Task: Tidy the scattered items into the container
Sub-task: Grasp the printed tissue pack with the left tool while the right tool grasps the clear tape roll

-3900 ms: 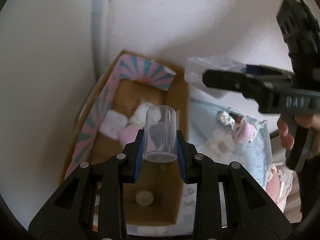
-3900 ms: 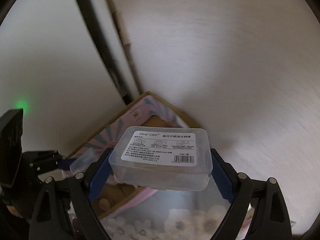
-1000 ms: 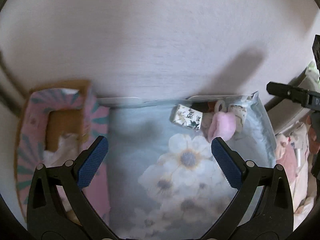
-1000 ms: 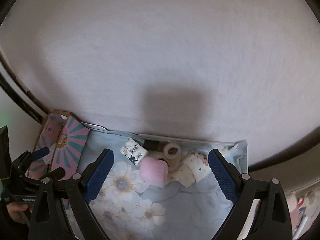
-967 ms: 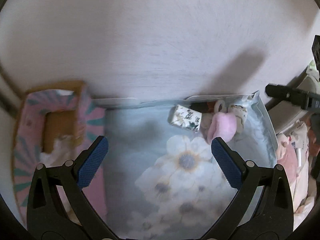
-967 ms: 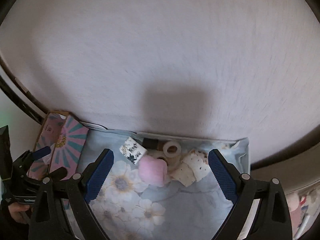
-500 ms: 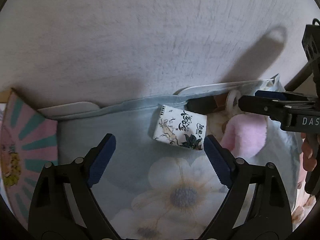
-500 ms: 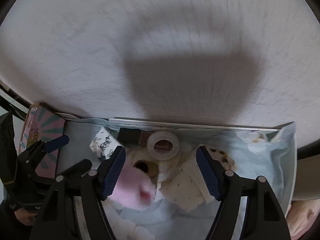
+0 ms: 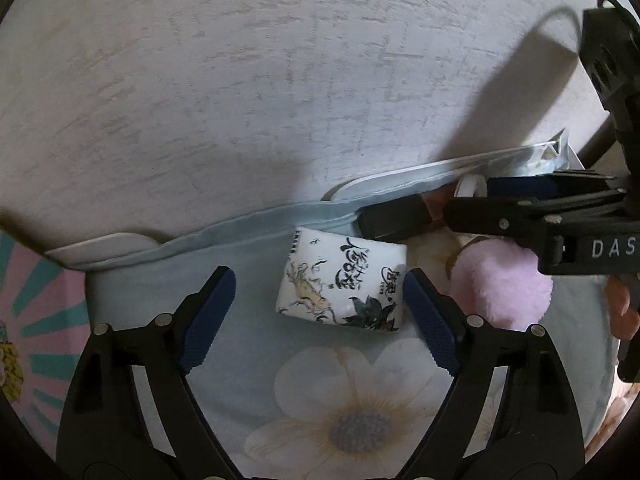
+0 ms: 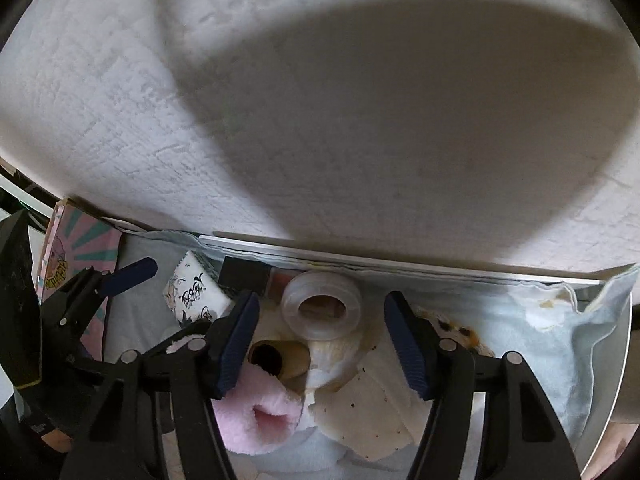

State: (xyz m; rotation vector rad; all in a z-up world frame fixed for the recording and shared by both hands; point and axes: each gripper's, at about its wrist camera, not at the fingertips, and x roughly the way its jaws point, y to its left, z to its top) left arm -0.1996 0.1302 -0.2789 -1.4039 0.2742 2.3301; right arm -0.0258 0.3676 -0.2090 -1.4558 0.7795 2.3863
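My left gripper is open, its fingers either side of a white tissue packet with black ink drawings that lies on the blue flowered cloth. The packet also shows in the right wrist view. My right gripper is open around a clear tape roll near the wall. Below it lie a brown cardboard tube, a pink fluffy item and a white spotted cloth. The pink and teal cardboard box is at the far left.
A black rectangular item lies against the textured white wall behind the packet. The cloth's bunched edge rises at the right. The right gripper's black body crosses the right side of the left wrist view.
Both grippers have moved forward and down toward the items. The tissue packet now sits between my left fingers, the tape roll between my right fingers. The box has slid to the left edge.
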